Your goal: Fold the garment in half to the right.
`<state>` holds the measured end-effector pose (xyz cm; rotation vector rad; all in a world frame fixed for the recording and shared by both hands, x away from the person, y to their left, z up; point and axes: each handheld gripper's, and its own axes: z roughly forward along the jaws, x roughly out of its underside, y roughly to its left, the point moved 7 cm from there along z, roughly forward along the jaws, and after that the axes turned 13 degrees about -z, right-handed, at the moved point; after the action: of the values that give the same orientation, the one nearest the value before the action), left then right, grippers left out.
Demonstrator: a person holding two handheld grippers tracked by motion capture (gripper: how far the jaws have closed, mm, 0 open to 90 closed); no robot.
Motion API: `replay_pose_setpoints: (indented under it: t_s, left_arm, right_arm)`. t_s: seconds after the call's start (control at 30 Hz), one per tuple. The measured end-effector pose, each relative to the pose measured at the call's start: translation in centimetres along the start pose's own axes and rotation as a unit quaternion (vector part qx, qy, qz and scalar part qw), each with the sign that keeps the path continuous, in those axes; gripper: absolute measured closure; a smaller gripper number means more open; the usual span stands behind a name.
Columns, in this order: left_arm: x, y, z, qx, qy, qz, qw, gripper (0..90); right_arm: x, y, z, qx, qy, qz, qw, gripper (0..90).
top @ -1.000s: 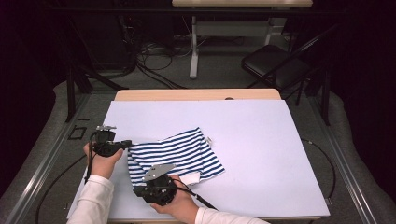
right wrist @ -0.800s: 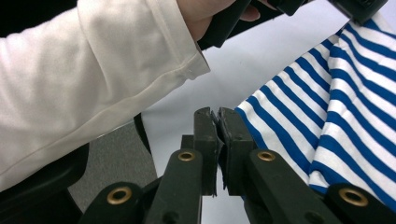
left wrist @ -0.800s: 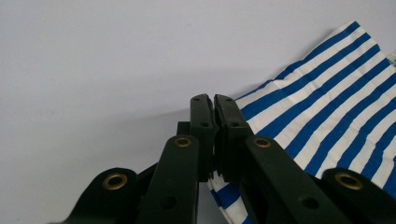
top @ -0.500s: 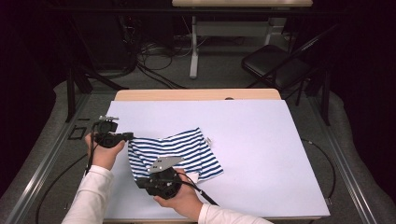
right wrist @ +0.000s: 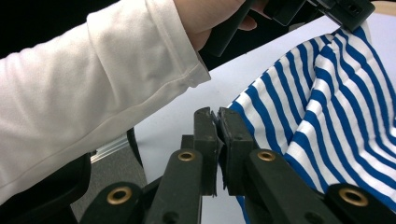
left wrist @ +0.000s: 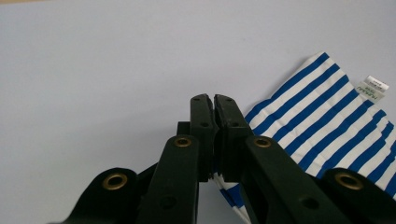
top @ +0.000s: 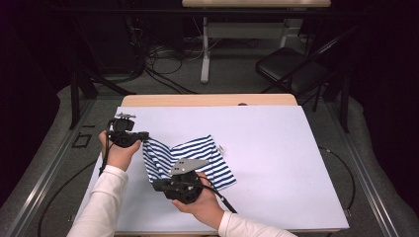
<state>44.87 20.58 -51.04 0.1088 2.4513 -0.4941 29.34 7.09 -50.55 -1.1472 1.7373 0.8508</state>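
A blue-and-white striped cloth (top: 202, 158) lies crumpled on the pale table (top: 286, 158), left of centre. My left gripper (top: 145, 135) holds its far left corner raised off the surface; in the left gripper view the jaws (left wrist: 213, 100) are shut with striped fabric (left wrist: 322, 121) pinched low between them. My right gripper (top: 156, 185) grips the near left edge of the cloth. In the right gripper view its jaws (right wrist: 217, 114) are shut, the cloth (right wrist: 336, 116) rising at the right toward the other gripper (right wrist: 327, 9). A white label (left wrist: 373, 88) shows on the cloth's far corner.
A white sleeve (right wrist: 93, 79) and hand cross close in front of the right gripper. The table's wooden back edge (top: 207, 100) runs behind the pale sheet. A black chair (top: 291, 69) and cables (top: 163, 59) are on the floor beyond.
Both grippers have moved away from the person and slightly right, carrying the cloth's left edge up off the table. The cloth has bunched toward its middle.
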Motion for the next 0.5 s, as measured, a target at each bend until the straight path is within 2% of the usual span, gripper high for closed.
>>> replay_pose_setpoints:
  t_s: [0.5]
  left_arm:
    - [-2.1,-4.0,1.3,0.001,0.001,0.023,0.9997,86.8]
  right_arm:
    - [-0.2,-2.1,-3.7,0.020,-0.027,0.024,0.9992,86.8]
